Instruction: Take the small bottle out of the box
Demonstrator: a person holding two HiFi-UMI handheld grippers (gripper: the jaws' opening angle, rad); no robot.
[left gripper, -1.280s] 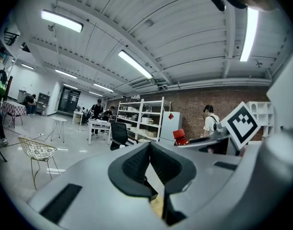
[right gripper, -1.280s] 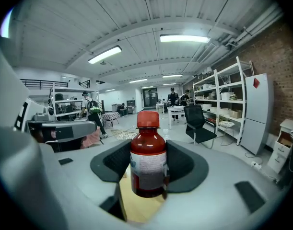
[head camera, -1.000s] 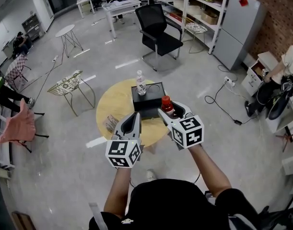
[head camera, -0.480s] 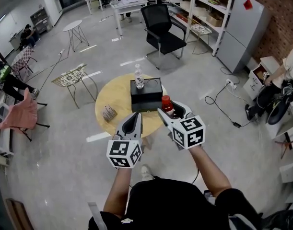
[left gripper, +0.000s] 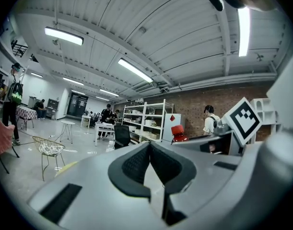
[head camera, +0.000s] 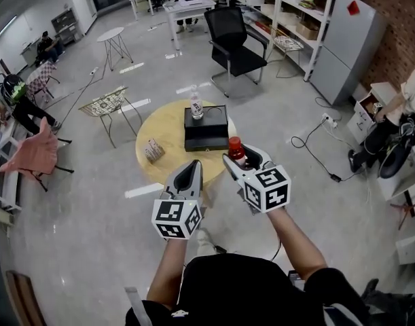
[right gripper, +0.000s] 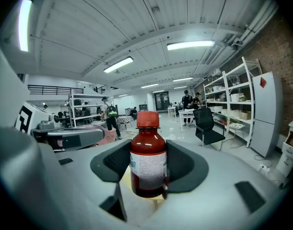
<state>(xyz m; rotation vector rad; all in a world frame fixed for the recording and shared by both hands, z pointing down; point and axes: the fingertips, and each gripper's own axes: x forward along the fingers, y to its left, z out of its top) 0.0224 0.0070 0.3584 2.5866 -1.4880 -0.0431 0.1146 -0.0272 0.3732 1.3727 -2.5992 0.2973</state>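
A small brown bottle (right gripper: 148, 159) with a red cap stands upright between the pads of my right gripper (right gripper: 147, 169), which is shut on it. In the head view that bottle (head camera: 236, 148) is held in the air in front of the round yellow table (head camera: 165, 136), with the right gripper (head camera: 240, 159) around it. The black box (head camera: 206, 129) rests on the table, well beyond the bottle. My left gripper (head camera: 191, 166) hovers beside the right one, shut and empty. In the left gripper view the pads (left gripper: 136, 163) meet at their tips, and the bottle's red cap (left gripper: 177, 130) shows past them.
A clear water bottle (head camera: 196, 106) stands on the table behind the box, and a small packet (head camera: 153, 149) lies near the table's left edge. A black office chair (head camera: 233, 46), a wire chair (head camera: 106, 104) and shelving (head camera: 289, 12) surround the table. People sit at the far left.
The table and box have drifted further up and away in the head view. Both grippers keep the same pose, and the bottle stays in the right one.
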